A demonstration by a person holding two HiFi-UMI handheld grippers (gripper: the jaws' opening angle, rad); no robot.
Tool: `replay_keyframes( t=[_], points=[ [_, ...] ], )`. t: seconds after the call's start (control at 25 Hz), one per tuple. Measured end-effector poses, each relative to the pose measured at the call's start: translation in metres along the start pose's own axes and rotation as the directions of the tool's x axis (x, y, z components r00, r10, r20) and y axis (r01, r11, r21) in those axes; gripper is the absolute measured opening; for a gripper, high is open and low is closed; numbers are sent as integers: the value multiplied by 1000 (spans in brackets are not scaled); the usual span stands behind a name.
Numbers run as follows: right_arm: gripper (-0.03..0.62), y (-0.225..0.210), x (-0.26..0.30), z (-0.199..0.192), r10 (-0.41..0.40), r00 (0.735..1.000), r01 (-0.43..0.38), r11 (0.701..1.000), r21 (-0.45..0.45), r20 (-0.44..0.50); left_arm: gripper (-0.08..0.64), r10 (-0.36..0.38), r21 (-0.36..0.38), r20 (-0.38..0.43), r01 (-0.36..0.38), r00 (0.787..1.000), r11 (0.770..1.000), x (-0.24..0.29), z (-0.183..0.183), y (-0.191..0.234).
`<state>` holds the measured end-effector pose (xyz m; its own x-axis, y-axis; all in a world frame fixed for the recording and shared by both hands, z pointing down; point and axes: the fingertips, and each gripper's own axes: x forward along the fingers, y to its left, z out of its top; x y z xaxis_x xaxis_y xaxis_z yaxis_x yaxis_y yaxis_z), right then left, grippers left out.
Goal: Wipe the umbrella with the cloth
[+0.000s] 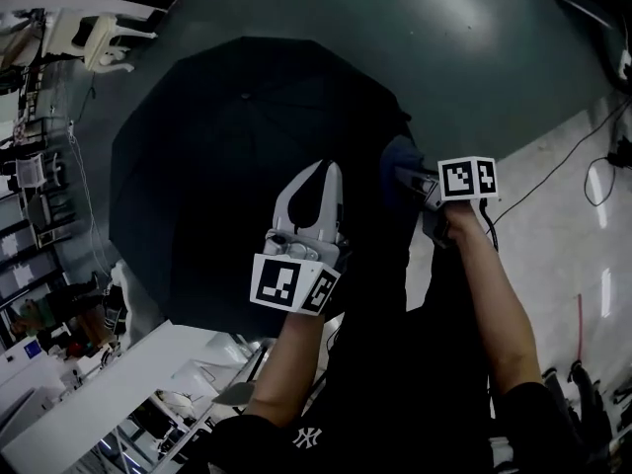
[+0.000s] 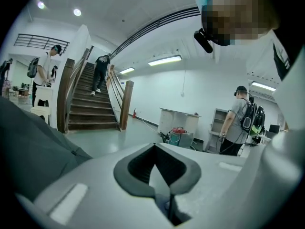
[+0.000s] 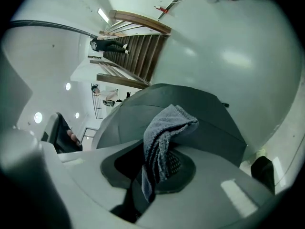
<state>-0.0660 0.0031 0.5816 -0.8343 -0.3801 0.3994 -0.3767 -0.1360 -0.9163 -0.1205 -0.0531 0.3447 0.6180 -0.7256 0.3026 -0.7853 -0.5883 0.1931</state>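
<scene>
Your right gripper (image 1: 407, 178) is clamped on the grey cloth (image 3: 164, 128), which hangs over the open black umbrella (image 1: 217, 156) on the floor (image 1: 474, 47) and seems to touch its canopy. Your left gripper (image 1: 326, 168) hovers above the umbrella, jaws together, holding nothing.

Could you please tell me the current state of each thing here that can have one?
Umbrella: open, canopy facing up, on the floor.
Cloth: bunched, clamped between the right gripper's jaws.
Right gripper: shut on the cloth.
Left gripper: shut, nothing between its jaws.
</scene>
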Motion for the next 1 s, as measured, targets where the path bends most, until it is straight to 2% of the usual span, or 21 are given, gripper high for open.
replay_keyframes(
  t=[0.36,0.48,0.76,1.0],
  points=[
    [83,119,62,41,176,984,-176,984,-27,-32,0,76,-5,48,-76,996,997,-28,33,47],
    [83,148,89,50,208,977,-210,977,-23,-53,0,90,-13,56,-89,994,996,-33,39,60],
    [83,179,139,66,221,971,-221,975,2,-92,0,111,-30,63,-110,992,994,-42,43,81],
    [83,179,167,64,154,974,-163,986,-43,-164,0,128,-39,64,-126,990,991,-46,41,92]
  ],
)
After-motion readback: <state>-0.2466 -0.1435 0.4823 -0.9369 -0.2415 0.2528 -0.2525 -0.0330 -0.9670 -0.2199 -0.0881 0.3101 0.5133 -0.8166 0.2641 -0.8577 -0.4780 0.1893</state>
